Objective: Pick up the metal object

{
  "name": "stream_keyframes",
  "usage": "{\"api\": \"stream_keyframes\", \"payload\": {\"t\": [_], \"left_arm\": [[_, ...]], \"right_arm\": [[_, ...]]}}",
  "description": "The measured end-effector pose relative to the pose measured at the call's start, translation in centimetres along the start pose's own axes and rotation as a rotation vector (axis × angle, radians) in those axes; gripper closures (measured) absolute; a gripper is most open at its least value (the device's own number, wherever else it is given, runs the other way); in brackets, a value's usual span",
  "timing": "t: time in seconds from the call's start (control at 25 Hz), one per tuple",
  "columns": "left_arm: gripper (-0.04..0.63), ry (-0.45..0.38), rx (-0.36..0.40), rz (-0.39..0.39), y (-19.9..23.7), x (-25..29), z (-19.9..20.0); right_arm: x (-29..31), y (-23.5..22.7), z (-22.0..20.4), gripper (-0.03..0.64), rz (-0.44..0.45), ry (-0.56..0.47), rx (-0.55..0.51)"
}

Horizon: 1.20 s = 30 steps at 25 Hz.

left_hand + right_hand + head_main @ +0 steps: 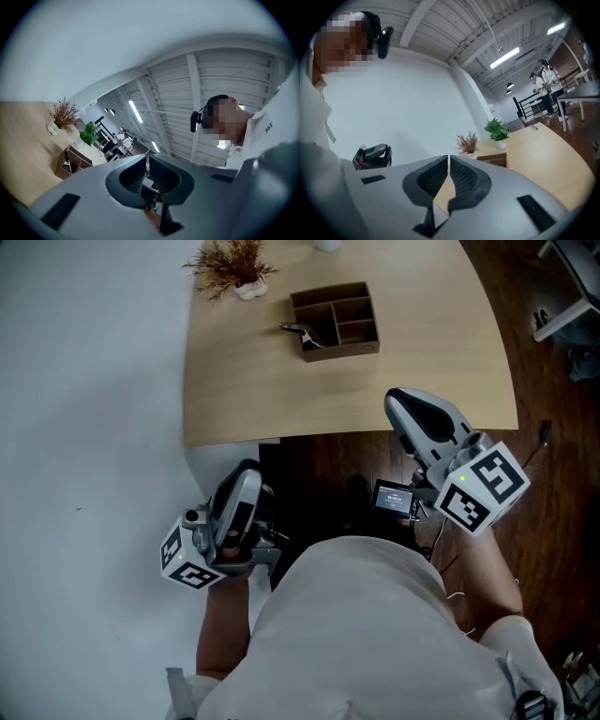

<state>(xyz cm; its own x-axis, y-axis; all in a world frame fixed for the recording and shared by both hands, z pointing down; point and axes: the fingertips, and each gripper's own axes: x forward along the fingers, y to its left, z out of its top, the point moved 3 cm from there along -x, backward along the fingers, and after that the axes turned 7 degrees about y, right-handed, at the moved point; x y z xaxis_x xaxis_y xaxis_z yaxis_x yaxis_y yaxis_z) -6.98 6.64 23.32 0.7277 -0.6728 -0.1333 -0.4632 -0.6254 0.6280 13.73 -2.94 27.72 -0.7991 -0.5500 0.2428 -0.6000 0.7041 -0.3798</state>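
The metal object [298, 332] lies in the left compartment of a brown wooden organiser box [335, 320] at the far side of the light wooden table [422, 343], its end poking over the box's left edge. Both grippers hang near the person's body, off the table's near edge. My left gripper [246, 472] is shut and holds nothing; its jaws [147, 157] point up towards the ceiling. Over the dark floor just short of the table's edge, my right gripper [401, 401] is shut and empty, its jaws [448, 161] aimed towards the box [492, 161].
A dried plant in a white vase [234, 266] stands left of the box. A green potted plant [498, 129] sits further back on the table. A small lit screen [394, 497] hangs below the right gripper. People stand in the background [547, 79].
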Motion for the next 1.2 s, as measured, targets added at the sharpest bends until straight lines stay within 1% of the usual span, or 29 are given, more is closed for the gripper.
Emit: {"api": "stream_keyframes", "payload": {"t": [0.08, 0.12, 0.24, 0.44, 0.64, 0.8, 1.0, 1.12, 1.2], "left_arm": [[0.595, 0.004, 0.002, 0.009, 0.8, 0.3, 0.0], [0.595, 0.008, 0.004, 0.012, 1.2, 0.4, -0.1], [0.595, 0.028, 0.009, 0.017, 2.5, 0.8, -0.3], [0.595, 0.102, 0.028, 0.036, 6.9, 0.8, 0.0], [0.595, 0.178, 0.054, 0.070, 9.8, 0.4, -0.4], [0.595, 0.242, 0.036, 0.085, 13.6, 0.5, -0.8], [0.595, 0.297, -0.001, 0.079, 17.1, 0.8, -1.3], [0.595, 0.318, -0.020, 0.062, 18.2, 1.0, -1.2], [0.595, 0.330, -0.028, 0.050, 18.8, 1.1, -1.2]], "right_arm": [[0.9, -0.5, -0.7, 0.616, -0.035, 0.043, -0.049], [1.3, -0.8, -1.0, 0.601, -0.048, 0.062, -0.066], [2.7, -1.3, -1.8, 0.598, -0.071, 0.106, -0.095], [7.6, -2.6, -3.2, 0.598, -0.130, 0.183, -0.137], [12.7, -3.4, -5.0, 0.588, -0.213, 0.285, -0.285], [18.8, -5.4, -7.0, 0.563, -0.291, 0.397, -0.403], [25.0, -8.4, -9.3, 0.558, -0.404, 0.551, -0.560], [27.0, -10.1, -10.8, 0.558, -0.456, 0.640, -0.593], [27.8, -10.9, -11.1, 0.558, -0.478, 0.675, -0.600]]}}
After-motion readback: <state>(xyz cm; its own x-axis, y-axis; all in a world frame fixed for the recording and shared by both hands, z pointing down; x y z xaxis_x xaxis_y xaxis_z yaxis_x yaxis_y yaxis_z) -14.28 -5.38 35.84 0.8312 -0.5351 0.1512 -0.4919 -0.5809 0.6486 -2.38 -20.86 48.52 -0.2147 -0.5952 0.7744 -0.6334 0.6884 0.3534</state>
